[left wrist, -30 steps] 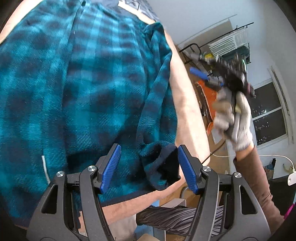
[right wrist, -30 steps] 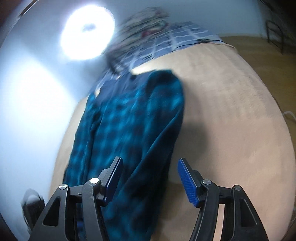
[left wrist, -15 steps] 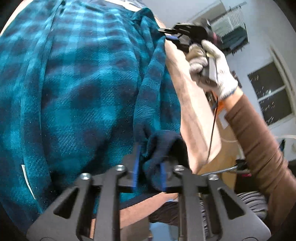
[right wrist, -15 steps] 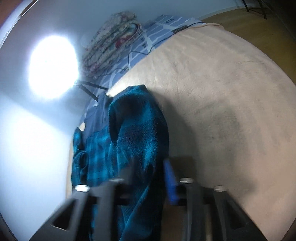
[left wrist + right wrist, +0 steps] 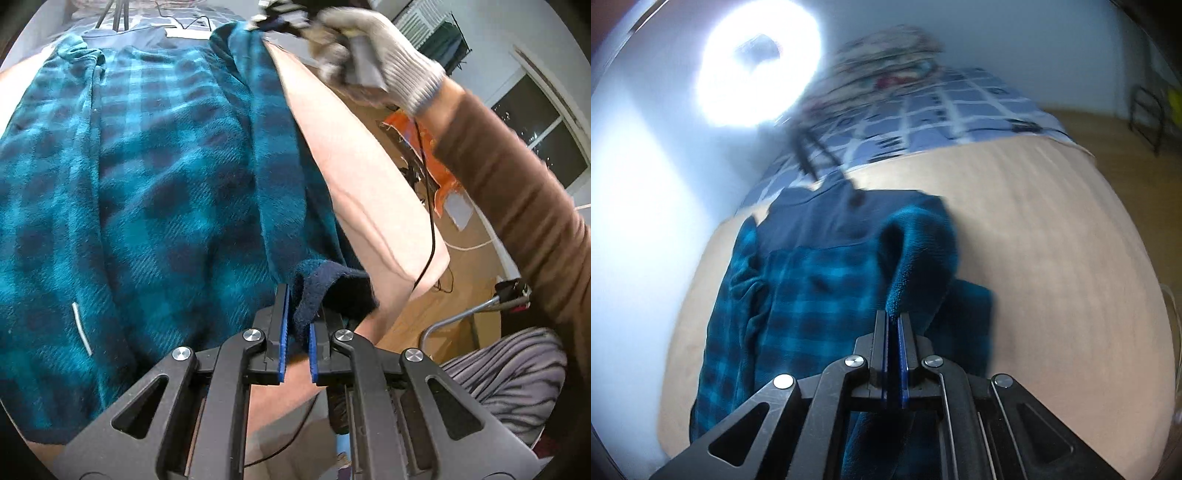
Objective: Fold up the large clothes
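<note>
A large teal and navy plaid fleece garment (image 5: 155, 177) lies spread on a beige bed cover (image 5: 354, 155). My left gripper (image 5: 297, 332) is shut on the navy cuff (image 5: 332, 291) of its sleeve at the near edge. My right gripper (image 5: 894, 332) is shut on the garment's upper sleeve edge (image 5: 916, 258) and lifts it off the bed; in the left wrist view it shows at the top in a gloved hand (image 5: 373, 55). The garment also shows in the right wrist view (image 5: 812, 288).
A blue checked sheet (image 5: 942, 110) and a folded patterned quilt (image 5: 886, 62) lie at the bed's far end. A bright ring lamp (image 5: 757, 62) shines at the wall. Wooden floor, an orange object (image 5: 439, 147) and cables lie to the right of the bed.
Both grippers went from open to shut on the sleeve: left on the cuff, right on the upper edge. The right gripper has since lifted its fold higher.
</note>
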A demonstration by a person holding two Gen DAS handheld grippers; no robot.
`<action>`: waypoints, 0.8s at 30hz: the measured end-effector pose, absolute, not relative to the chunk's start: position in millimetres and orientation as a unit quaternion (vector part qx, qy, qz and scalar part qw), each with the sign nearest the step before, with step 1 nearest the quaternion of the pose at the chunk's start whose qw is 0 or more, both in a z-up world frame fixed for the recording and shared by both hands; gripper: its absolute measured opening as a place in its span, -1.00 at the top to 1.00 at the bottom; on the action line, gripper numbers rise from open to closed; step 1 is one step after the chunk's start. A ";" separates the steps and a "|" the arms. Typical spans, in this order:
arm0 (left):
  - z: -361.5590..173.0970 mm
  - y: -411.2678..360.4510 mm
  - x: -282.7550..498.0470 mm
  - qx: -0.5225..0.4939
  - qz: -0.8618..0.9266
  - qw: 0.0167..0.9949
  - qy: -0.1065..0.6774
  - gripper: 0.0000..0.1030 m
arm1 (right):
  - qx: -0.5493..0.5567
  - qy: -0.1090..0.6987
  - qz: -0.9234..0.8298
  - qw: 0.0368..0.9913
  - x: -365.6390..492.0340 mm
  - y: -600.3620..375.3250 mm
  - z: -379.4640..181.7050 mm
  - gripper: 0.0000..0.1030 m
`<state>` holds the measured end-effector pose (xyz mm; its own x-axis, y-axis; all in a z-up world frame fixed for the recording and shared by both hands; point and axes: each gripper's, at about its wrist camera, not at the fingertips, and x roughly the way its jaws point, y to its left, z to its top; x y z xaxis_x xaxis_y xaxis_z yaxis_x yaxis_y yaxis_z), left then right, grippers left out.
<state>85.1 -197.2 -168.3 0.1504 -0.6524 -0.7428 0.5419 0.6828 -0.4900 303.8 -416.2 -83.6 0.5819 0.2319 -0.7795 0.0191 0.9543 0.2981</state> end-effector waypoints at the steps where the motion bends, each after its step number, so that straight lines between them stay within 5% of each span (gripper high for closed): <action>1: -169.1 -193.6 84.2 -0.051 -0.392 0.758 0.519 0.87 | 0.123 0.459 0.067 0.877 312.3 -401.4 -85.6 0.97; 8: -168.0 -172.9 81.4 -0.056 -0.389 0.755 0.525 0.87 | 0.055 0.507 0.097 0.855 356.3 -331.8 -135.4 0.93; 11: -162.6 -168.6 85.6 -0.071 -0.388 0.756 0.522 0.70 | 0.060 0.531 0.119 0.837 362.7 -321.2 -160.0 0.54; 20: -139.7 -154.6 95.6 -0.115 -0.396 0.767 0.492 0.60 | 0.092 0.481 0.117 0.864 276.5 -381.8 -96.1 0.14; 24: -143.7 -154.3 103.3 -0.125 -0.381 0.769 0.498 0.51 | 0.141 0.493 0.109 0.852 214.9 -427.5 -97.5 0.12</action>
<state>103.3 -154.3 -143.7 0.2142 -0.7108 -0.6700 0.4611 0.6783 -0.5721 214.9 -427.5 -97.5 0.4904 0.3256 -0.8084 -0.0468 0.9361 0.3486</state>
